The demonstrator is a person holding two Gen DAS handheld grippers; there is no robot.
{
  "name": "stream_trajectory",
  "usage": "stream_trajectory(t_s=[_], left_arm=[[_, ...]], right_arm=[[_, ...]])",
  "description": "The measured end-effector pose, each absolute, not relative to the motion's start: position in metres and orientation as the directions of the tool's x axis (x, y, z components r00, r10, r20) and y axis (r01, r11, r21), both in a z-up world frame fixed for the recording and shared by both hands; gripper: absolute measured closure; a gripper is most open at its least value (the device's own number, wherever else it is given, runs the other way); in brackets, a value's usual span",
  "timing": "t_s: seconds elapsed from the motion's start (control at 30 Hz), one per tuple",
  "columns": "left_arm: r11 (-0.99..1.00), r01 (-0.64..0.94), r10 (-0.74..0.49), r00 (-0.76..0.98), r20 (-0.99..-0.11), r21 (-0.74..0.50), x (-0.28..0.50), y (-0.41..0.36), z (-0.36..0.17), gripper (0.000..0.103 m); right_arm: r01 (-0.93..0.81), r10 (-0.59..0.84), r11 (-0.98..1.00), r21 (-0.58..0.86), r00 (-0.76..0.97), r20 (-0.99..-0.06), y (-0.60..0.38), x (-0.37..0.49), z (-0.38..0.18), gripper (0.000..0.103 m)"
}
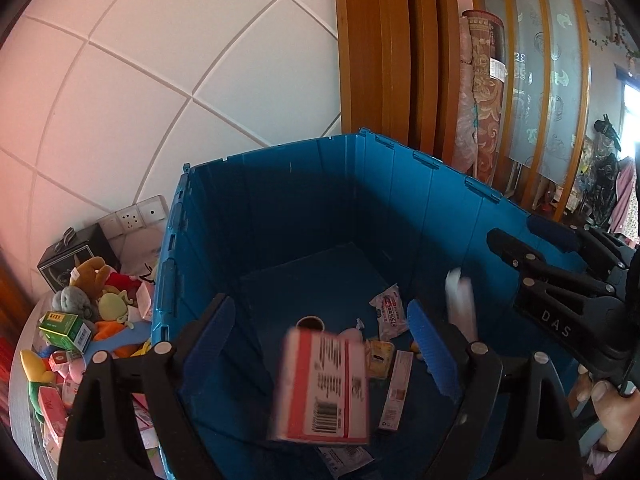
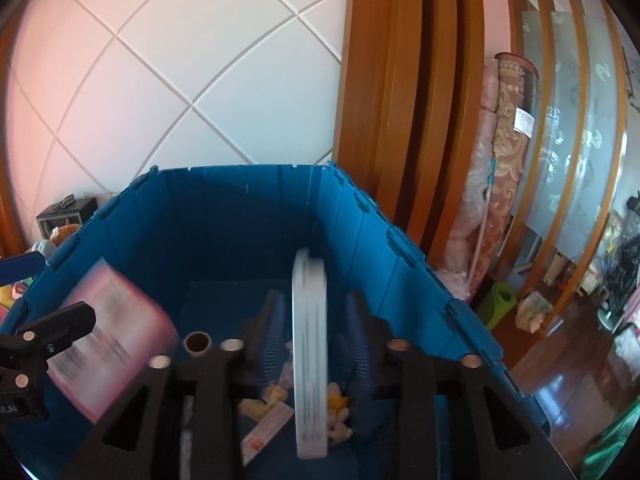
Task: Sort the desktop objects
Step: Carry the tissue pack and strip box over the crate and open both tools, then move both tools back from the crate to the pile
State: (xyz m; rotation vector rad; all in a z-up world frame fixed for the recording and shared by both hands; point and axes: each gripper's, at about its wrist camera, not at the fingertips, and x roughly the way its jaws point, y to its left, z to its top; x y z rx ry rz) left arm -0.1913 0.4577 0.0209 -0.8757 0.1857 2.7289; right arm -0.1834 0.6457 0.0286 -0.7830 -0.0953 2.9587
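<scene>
Step in hand: both hands are releasing items over the blue crate (image 1: 304, 200), so that they are dropping in with the goods already sorted there.
Left tongs (image 1: 320, 344): standing wide open, gripping nothing; the pads are well clear of the red-and-white box (image 1: 324, 388), which is showing blurred between and below them, apparently falling free.
Right tongs (image 2: 312, 340): standing partly open; the white flat box (image 2: 309, 356) is sitting edge-on between the blue pads (image 2: 272, 336), blurred, with a gap showing on either side, so it is judged as let go rather than held.
Crate contents: a sachet (image 1: 390, 312), a long slim carton (image 1: 398, 390), a brown-rimmed tube (image 1: 310, 323) and small yellow pieces are lying on the floor of the crate.
Unsorted stock: plush toys (image 1: 96, 292), a green box (image 1: 66, 330) and pink packets are lying heaped on the table (image 1: 20, 400) to the left of the crate, awaiting collection.
Placement reasoning: both tongs are hanging above the crate mouth, angled downward, keeping the drops inside the walls.
Risk: the falling boxes may be landing on the lighter sachets.
</scene>
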Motion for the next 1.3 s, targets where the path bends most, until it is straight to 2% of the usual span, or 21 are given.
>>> stream_trajectory(t_s=[0.03, 0.1, 0.2, 0.3, 0.4, 0.5, 0.6, 0.67, 0.87, 1.0, 1.3], left_arm=[[-0.956, -0.292, 0.216, -0.781, -0.585, 0.037, -0.191, 0.457, 0.021, 0.014], [-0.957, -0.288, 0.215, -0.785, -0.581, 0.035, -0.191, 0.456, 0.022, 0.014], [-0.958, -0.284, 0.218, -0.794, -0.568, 0.029, -0.189, 0.454, 0.023, 0.014], [-0.959, -0.281, 0.225, -0.808, -0.545, 0.021, -0.186, 0.449, 0.026, 0.014], [-0.952, -0.306, 0.274, -0.821, -0.500, -0.019, -0.174, 0.437, 0.033, 0.014], [-0.948, -0.312, 0.308, -0.856, -0.416, -0.061, -0.152, 0.417, 0.049, 0.014], [-0.966, -0.254, 0.255, -0.912, -0.322, -0.046, -0.129, 0.394, 0.064, 0.014], [-0.976, -0.211, 0.215, -0.929, -0.302, -0.047, -0.118, 0.374, 0.068, 0.014], [-0.997, -0.066, 0.078, -0.928, -0.365, -0.047, -0.106, 0.304, 0.052, 0.014], [-0.998, 0.044, -0.023, -0.905, -0.424, -0.039, -0.097, 0.256, 0.033, 0.014], [-0.941, 0.338, -0.260, -0.783, -0.565, -0.034, -0.067, 0.128, -0.033, 0.014]], right_arm=[[-0.059, 0.090, -0.995, -0.078, -0.869, -0.487, 0.645, -0.182, 0.030, 0.038], [-0.059, 0.093, -0.995, -0.086, -0.874, -0.477, 0.642, -0.179, 0.032, 0.024], [-0.065, 0.104, -0.993, -0.099, -0.875, -0.473, 0.638, -0.177, 0.032, 0.015], [-0.073, 0.111, -0.992, -0.098, -0.875, -0.472, 0.638, -0.176, 0.033, 0.000], [-0.087, 0.136, -0.988, -0.127, -0.877, -0.460, 0.631, -0.169, 0.036, 0.000], [-0.082, 0.131, -0.988, -0.129, -0.892, -0.432, 0.623, -0.154, 0.042, 0.000], [-0.075, 0.115, -0.990, -0.117, -0.913, -0.391, 0.612, -0.138, 0.053, 0.000], [-0.052, 0.085, -0.993, -0.104, -0.933, -0.351, 0.602, -0.125, 0.062, 0.000], [0.089, -0.072, -0.995, -0.050, -0.962, -0.264, 0.549, -0.104, 0.079, 0.000], [0.204, -0.191, -0.979, -0.028, -0.950, -0.248, 0.506, -0.103, 0.077, 0.000], [0.463, -0.437, -0.886, -0.017, -0.848, -0.300, 0.402, -0.104, 0.060, 0.000]])
